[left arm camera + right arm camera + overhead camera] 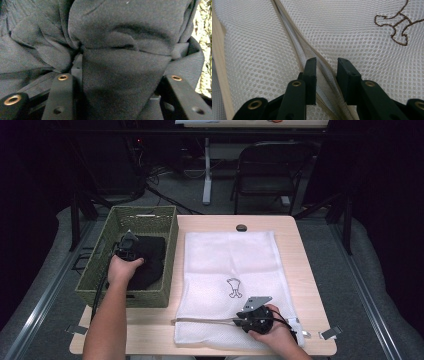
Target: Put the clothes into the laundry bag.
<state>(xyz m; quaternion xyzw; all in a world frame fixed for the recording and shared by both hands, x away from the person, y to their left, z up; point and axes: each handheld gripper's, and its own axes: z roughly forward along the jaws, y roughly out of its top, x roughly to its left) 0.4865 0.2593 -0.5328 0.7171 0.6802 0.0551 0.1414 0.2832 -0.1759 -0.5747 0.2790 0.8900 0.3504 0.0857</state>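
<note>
High view: wooden table (295, 270), grey floor (190, 190)

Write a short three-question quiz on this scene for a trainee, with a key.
1. True or false: the black garment lies inside the green woven basket.
2. Which part of the white mesh laundry bag runs between the jaws of the right gripper? A) a corner B) the zipper seam C) the brown embroidered figure
3. What does the left gripper have between its jaws?

Key:
1. True.
2. B.
3. A thick fold of the black garment.
</note>
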